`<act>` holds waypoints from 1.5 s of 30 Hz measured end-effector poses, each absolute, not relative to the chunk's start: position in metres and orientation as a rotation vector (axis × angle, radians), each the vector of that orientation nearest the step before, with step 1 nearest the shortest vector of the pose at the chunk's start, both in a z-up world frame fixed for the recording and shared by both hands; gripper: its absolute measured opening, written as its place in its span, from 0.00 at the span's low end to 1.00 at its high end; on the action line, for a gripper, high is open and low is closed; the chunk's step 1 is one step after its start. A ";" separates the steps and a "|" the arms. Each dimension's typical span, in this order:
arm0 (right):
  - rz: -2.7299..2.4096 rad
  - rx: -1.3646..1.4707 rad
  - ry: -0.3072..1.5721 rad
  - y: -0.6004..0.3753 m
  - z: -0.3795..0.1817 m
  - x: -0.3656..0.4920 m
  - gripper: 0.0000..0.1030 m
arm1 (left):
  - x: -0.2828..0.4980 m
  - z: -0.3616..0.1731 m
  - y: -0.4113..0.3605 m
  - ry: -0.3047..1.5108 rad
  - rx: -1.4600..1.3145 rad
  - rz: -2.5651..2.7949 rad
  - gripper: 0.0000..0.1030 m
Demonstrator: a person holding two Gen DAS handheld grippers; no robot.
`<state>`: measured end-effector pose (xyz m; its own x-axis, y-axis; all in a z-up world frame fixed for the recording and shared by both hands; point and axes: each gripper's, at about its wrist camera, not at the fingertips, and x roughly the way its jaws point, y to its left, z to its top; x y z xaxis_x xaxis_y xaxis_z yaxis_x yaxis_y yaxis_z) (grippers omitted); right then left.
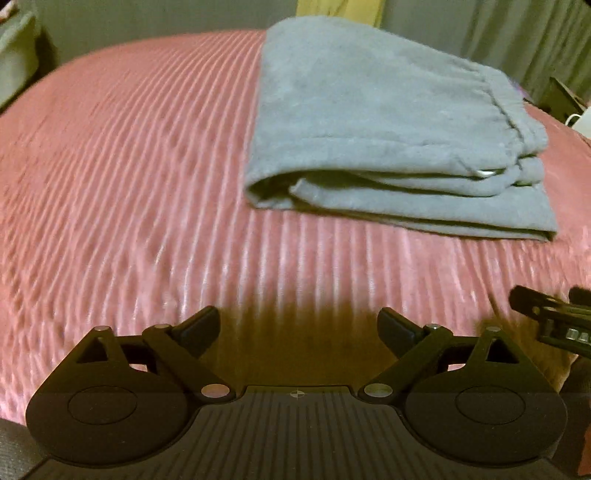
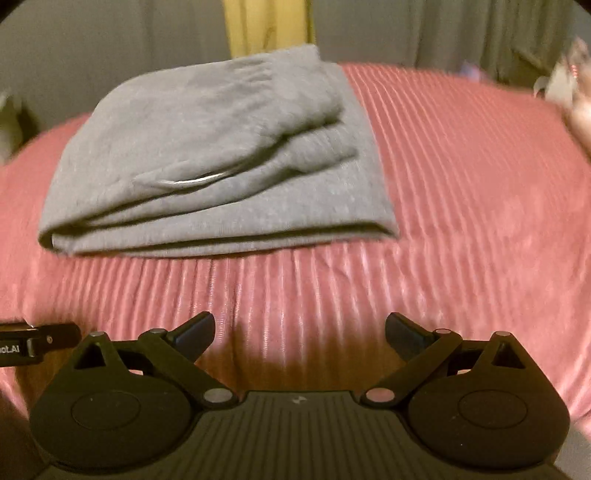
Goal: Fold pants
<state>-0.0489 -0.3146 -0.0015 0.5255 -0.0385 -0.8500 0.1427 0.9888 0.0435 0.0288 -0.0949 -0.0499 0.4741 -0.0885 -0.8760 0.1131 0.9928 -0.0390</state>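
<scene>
Lying folded in layers on a ribbed pink bedspread (image 1: 129, 177), well ahead of both claws, grey pants (image 1: 369, 122) with far edge blurred; left claw (image 1: 299, 326) and right claw (image 2: 300, 332) spread wide, holding nothing; grey curtains (image 2: 424, 29) and yellow fabric (image 2: 266, 26) behind, indistinct.

Pink ribbed bedspread (image 1: 129, 166), grey curtains (image 2: 424, 33) behind.
</scene>
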 end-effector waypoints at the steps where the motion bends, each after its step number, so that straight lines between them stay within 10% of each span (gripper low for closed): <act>1: -0.125 0.071 1.001 -0.309 0.000 -0.049 0.96 | 0.027 -0.049 -0.097 1.057 0.025 -0.123 0.94; 45: -0.107 0.065 0.834 -0.295 0.005 -0.049 0.96 | 0.023 -0.043 -0.123 0.907 0.135 -0.165 0.94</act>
